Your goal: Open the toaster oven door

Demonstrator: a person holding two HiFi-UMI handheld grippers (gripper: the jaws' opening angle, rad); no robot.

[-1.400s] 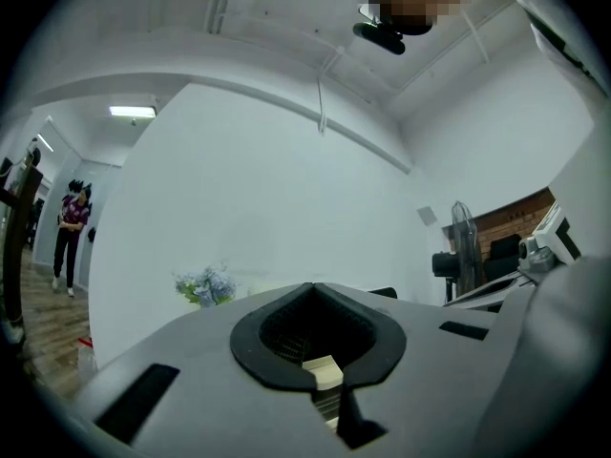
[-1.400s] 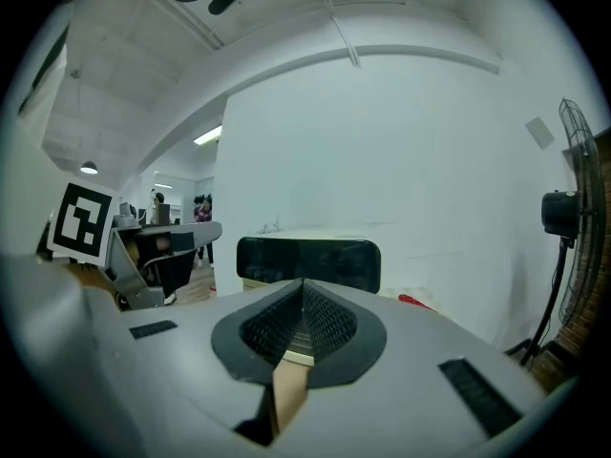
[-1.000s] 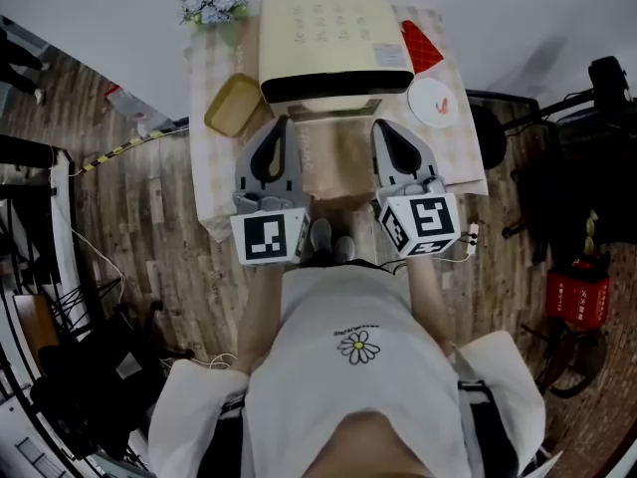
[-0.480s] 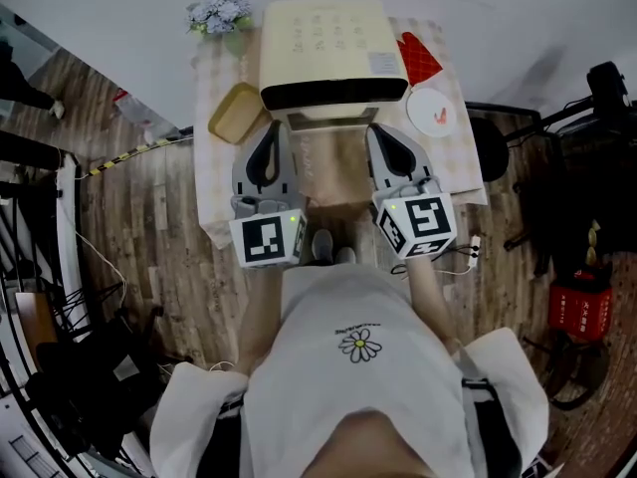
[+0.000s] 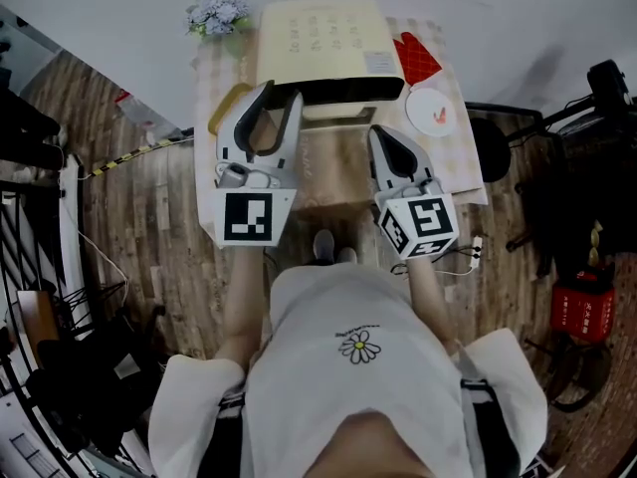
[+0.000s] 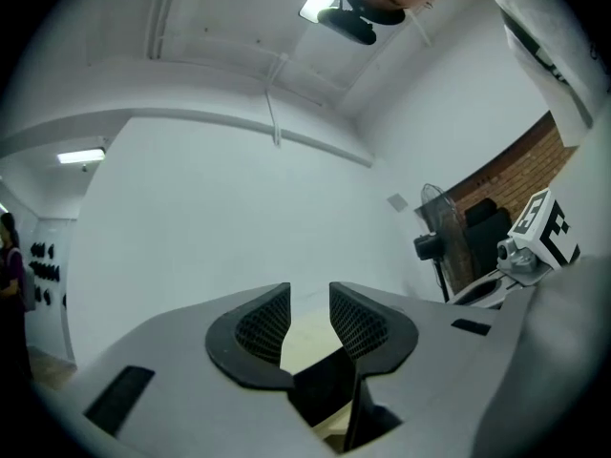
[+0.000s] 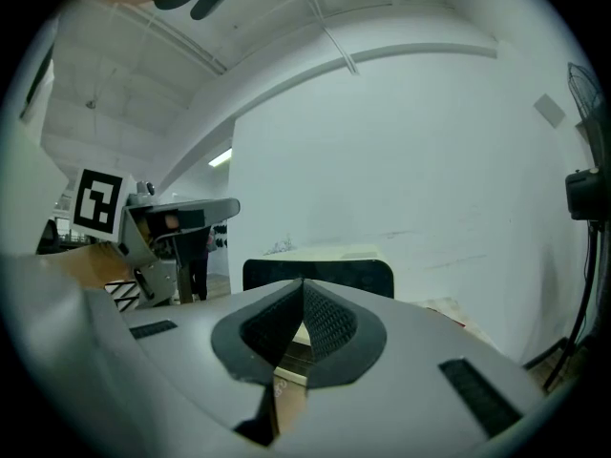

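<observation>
Head view looks down on one cream toaster oven [image 5: 328, 38] standing at the back of a bench [image 5: 468, 162] covered with a checked cloth. Its dark front band faces the person, and I cannot tell from here how its door stands. Round the oven are four other things: one bunch of pale flowers [image 5: 216, 10], one yellow tray [image 5: 223, 105], one red mitt [image 5: 418, 56] and one white plate [image 5: 434, 109].

There are two claws, each with one marker cube. The left claw [image 5: 281, 92] hangs over the oven's front left corner. Its jaws have just been opening and now stand a narrow gap apart, with nothing between them [image 6: 309, 299]. The right claw [image 5: 383, 132] hovers over the bench just before the oven's right half, its jaws pressed together and empty [image 7: 303, 289].
</observation>
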